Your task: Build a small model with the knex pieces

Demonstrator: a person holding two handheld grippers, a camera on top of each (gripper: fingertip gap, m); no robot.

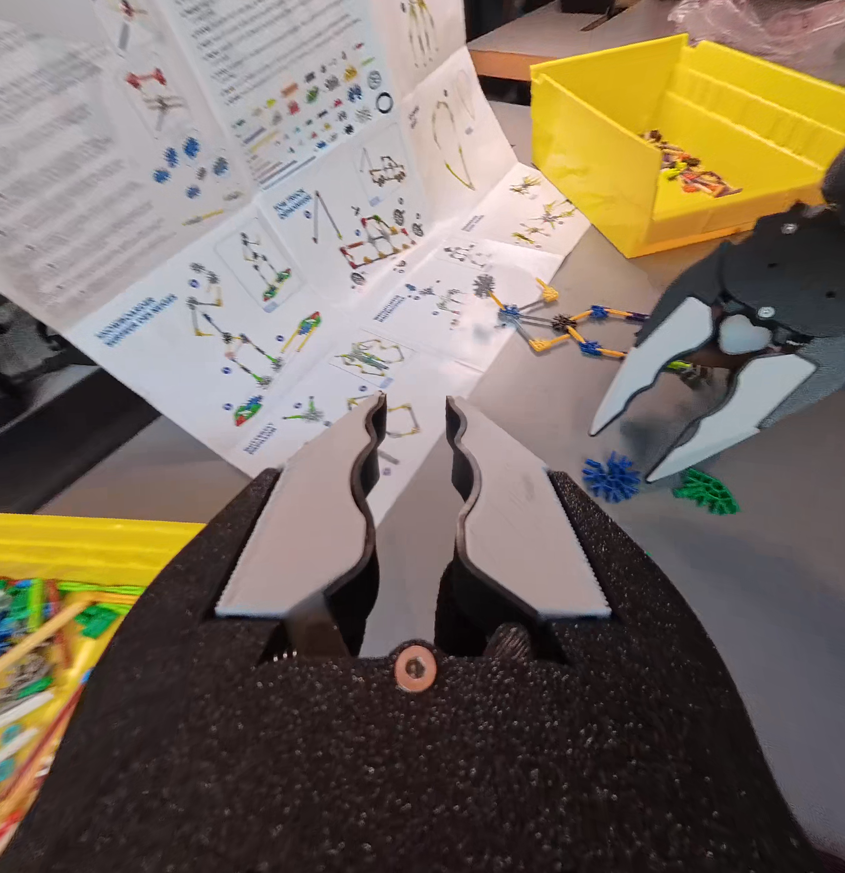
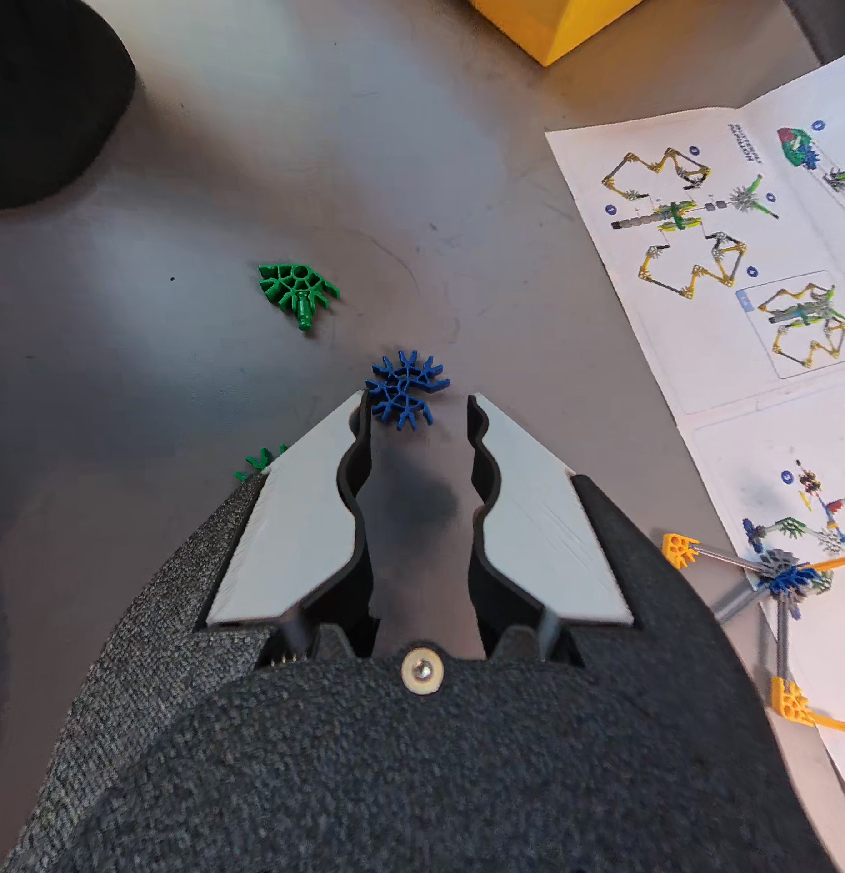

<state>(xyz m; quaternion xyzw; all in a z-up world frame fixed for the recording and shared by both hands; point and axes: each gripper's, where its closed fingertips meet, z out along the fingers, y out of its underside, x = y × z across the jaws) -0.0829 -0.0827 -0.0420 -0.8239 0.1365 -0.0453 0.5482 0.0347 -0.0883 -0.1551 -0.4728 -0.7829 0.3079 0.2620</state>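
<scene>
The left claw [image 1: 415, 401] hovers over the near edge of a white instruction sheet [image 1: 250, 245] spread on the grey desk [image 1: 765, 543], its jaws parted by a moderate gap with nothing between them. Off to its lower left sits a yellow bin [image 1: 80, 543] full of mixed building pieces, and far ahead to its right stands a second yellow bin [image 1: 600, 156]. The right claw [image 2: 418, 394] is close above the desk [image 2: 222, 165], jaws spread wide and empty; a blue snowflake-shaped connector [image 2: 406, 387] lies just ahead of the tips, right beside the left finger, though I cannot tell if it touches. A green fan-shaped connector [image 2: 297, 290] lies farther ahead to the left, well apart from the claw. To the right of this claw, a partly built model of rods and connectors [image 2: 784, 576] rests on the edge of the sheet [image 2: 722, 330]
</scene>
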